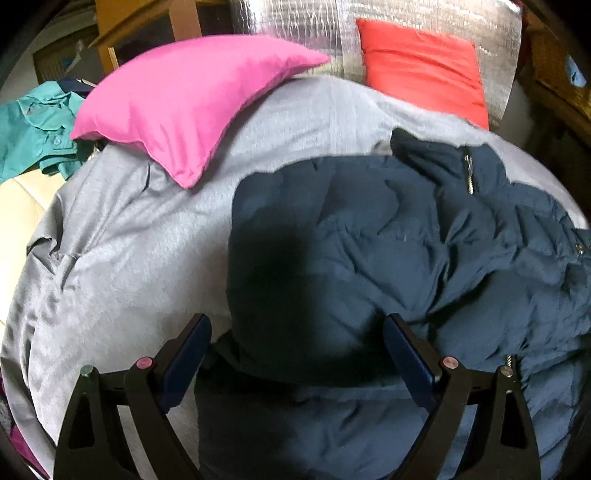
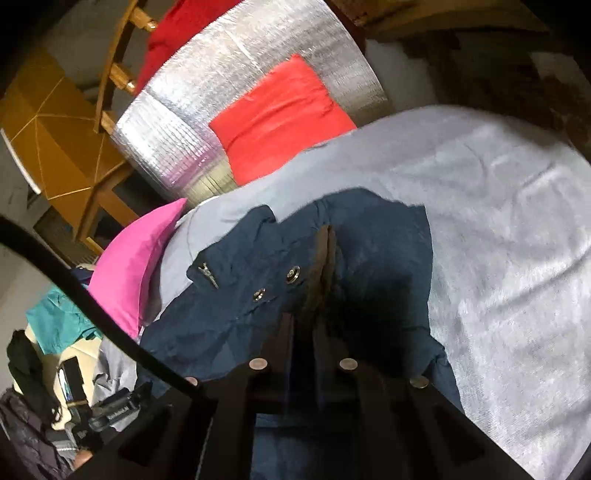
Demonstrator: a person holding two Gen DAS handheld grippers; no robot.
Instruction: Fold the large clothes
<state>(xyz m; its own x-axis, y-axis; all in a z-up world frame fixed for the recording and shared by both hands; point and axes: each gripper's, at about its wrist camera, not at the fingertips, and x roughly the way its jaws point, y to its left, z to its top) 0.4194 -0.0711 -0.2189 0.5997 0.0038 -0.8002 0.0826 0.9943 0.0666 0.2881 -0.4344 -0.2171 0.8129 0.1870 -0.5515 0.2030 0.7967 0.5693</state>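
Left tool [image 1: 297, 325], low centre of its view: jaws spread wide, nothing between them, poised over a dark fold of the jacket [image 1: 388, 266]. Whether the tips touch cloth, cannot tell.

Right tool [image 2: 308, 325], low centre of its view: jaws pressed together on a jacket [image 2: 362, 251] edge; the grip point sits in shadow, blurred.

One navy quilted jacket, crumpled on the grey sheet [image 1: 140, 236] of a bed, filling the centre and right of the left view; lower part cut off by the frame. Two snaps [image 2: 293, 275] and one zip pull [image 2: 208, 276] show.

Two pillows: pink pillow [image 1: 184, 107] upper left, red pillow [image 1: 424, 66] upper right against a silver foil panel [image 1: 295, 29]. Teal shirt [image 1: 33, 125] at far left, partly hidden.
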